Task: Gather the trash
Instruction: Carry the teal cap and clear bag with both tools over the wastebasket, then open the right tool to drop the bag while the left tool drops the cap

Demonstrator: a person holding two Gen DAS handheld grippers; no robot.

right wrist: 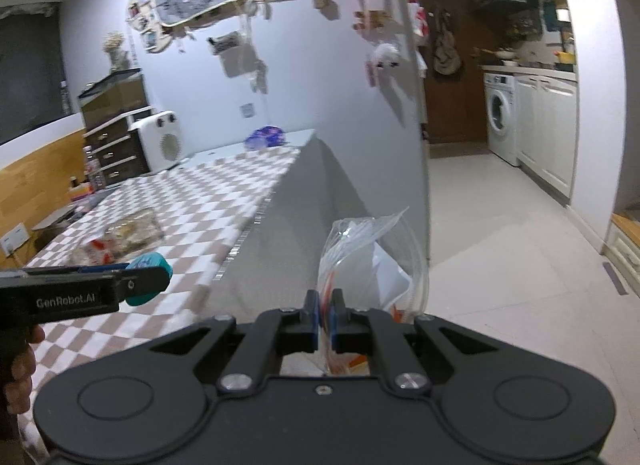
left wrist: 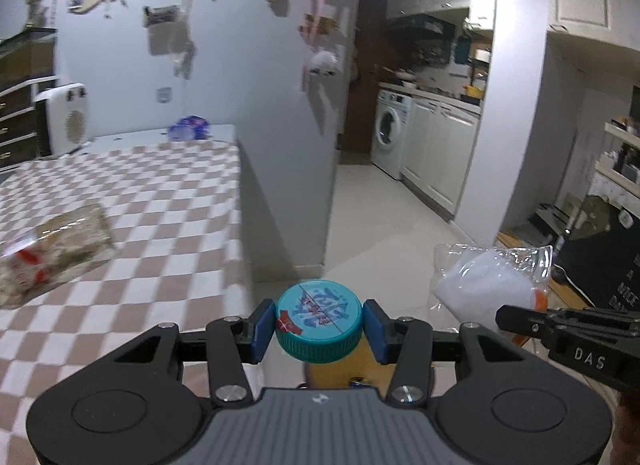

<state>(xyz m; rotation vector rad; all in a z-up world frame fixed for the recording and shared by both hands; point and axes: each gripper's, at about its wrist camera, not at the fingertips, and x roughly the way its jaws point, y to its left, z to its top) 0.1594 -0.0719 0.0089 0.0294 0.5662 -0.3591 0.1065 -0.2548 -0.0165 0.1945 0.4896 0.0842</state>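
My left gripper (left wrist: 319, 325) is shut on a bottle with a teal cap (left wrist: 319, 320) and an orange body below it, held in the air just off the table's right edge. The cap also shows in the right wrist view (right wrist: 150, 265). My right gripper (right wrist: 326, 319) is shut on a clear plastic bag (right wrist: 370, 261) holding white paper, lifted over the floor. That bag shows at the right of the left wrist view (left wrist: 486, 279). A clear snack packet (left wrist: 52, 251) with red print lies on the checkered tablecloth (left wrist: 168, 201); it also shows in the right wrist view (right wrist: 120, 237).
A blue and white packet (left wrist: 189, 128) lies at the table's far end beside a white heater (left wrist: 66, 117). A grey wall corner (left wrist: 280, 105) stands right of the table. The tiled floor (left wrist: 380, 217) leads to a washing machine (left wrist: 390, 133) and white cabinets. A black board (left wrist: 612, 265) stands at right.
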